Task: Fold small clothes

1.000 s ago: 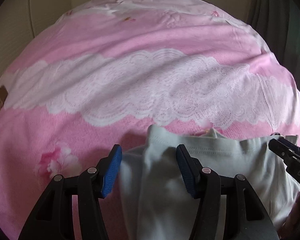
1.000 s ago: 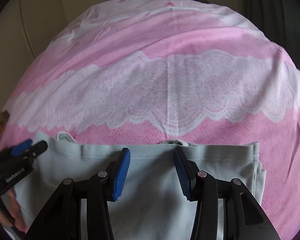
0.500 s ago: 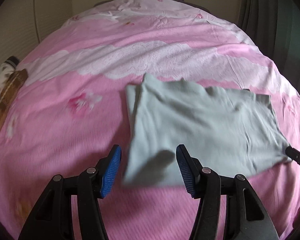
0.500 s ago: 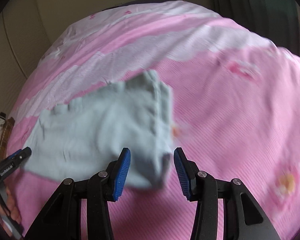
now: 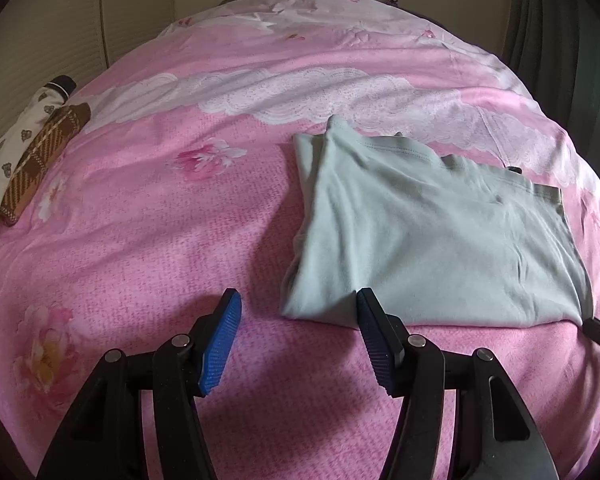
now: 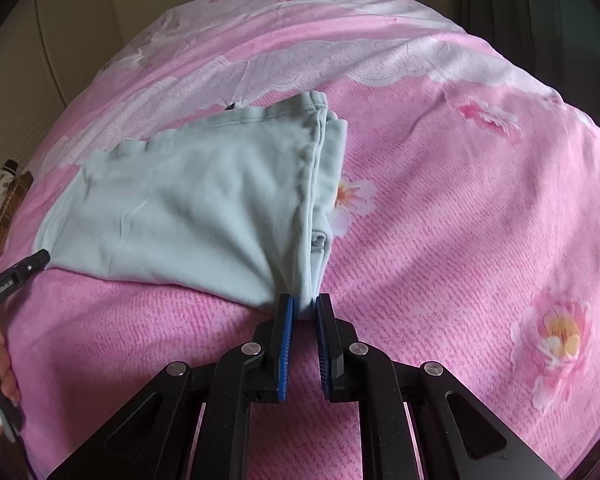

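**Right gripper pinching the garment's near corner, left gripper open beside it**

Pale green garment [image 5: 432,232], already folded into a rough rectangle, lies flat on the pink floral bedspread [image 5: 140,240]. Your right gripper [image 6: 305,312] has its jaws closed narrow on the garment's near right corner, where several layers bunch. Your left gripper [image 5: 298,316] stands wide, holding nothing, just short of the near left corner. To fold cleanly, close the left jaws on all layers of that corner, then lift both corners level and carry them toward the far edge together. A patterned folded item [image 5: 28,140] lies far left, well apart.
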Demonstrator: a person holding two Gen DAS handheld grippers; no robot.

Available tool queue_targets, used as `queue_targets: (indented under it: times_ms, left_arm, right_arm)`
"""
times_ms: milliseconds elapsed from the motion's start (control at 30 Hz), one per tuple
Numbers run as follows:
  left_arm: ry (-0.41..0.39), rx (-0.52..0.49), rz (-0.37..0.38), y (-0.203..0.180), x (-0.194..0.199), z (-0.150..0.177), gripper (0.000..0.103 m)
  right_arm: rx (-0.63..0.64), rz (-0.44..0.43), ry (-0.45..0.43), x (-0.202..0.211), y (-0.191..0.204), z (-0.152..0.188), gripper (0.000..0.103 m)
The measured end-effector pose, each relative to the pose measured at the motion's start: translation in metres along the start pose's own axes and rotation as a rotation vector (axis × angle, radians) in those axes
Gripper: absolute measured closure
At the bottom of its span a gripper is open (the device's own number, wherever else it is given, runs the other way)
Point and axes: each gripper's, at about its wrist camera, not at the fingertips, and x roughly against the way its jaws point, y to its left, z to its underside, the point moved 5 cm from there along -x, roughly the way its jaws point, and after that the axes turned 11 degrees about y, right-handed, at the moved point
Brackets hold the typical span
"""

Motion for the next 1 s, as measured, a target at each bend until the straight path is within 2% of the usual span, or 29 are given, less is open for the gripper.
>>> queue_targets:
  times_ms: [133, 200, 300, 333, 367, 500, 600, 733, 800, 867, 1000]
  left_arm:
    - [-0.03, 0.026, 0.034, 0.003, 0.011, 0.003, 0.044]
    - [-0.047, 0.041, 0.045, 0.006, 0.015, 0.0, 0.044]
    - [-0.043, 0.046, 0.023, 0.008, 0.01, -0.004, 0.045]
    - [-0.033, 0.043, 0.014, 0.008, 0.007, -0.004, 0.048]
    - [-0.02, 0.04, 0.007, 0.008, 0.004, -0.004, 0.057]
    - [-0.02, 0.03, -0.022, 0.011, 0.002, 0.003, 0.057]
    - [-0.028, 0.029, -0.023, 0.009, 0.009, 0.005, 0.057]
    - [-0.049, 0.03, 0.009, -0.002, 0.024, -0.004, 0.053]
    - [-0.066, 0.026, 0.032, -0.014, 0.032, -0.015, 0.05]
    - [-0.08, 0.015, 0.055, -0.027, 0.039, -0.025, 0.048]
    - [-0.097, -0.023, 0.084, -0.058, 0.047, -0.048, 0.046]
  right_arm:
    - [-0.006, -0.01, -0.023, 0.011, 0.004, -0.001, 0.084]
    - [-0.002, -0.005, -0.048, 0.016, 0.007, -0.004, 0.074]
    - [0.001, 0.01, -0.076, 0.02, 0.011, -0.009, 0.073]
    - [-0.002, 0.013, -0.071, 0.018, 0.011, -0.01, 0.073]
    - [-0.005, 0.017, -0.063, 0.015, 0.011, -0.01, 0.073]
    - [-0.02, 0.037, -0.013, 0.0, 0.006, 0.0, 0.073]
    - [-0.008, 0.039, -0.026, 0.003, 0.007, 0.004, 0.073]
    - [-0.028, -0.012, -0.058, 0.015, 0.002, -0.005, 0.071]
    - [-0.044, -0.053, -0.08, 0.021, -0.003, -0.014, 0.056]
    - [-0.064, -0.111, -0.095, 0.026, -0.013, -0.028, 0.052]
    - [-0.083, -0.209, -0.105, 0.026, -0.032, -0.06, 0.052]
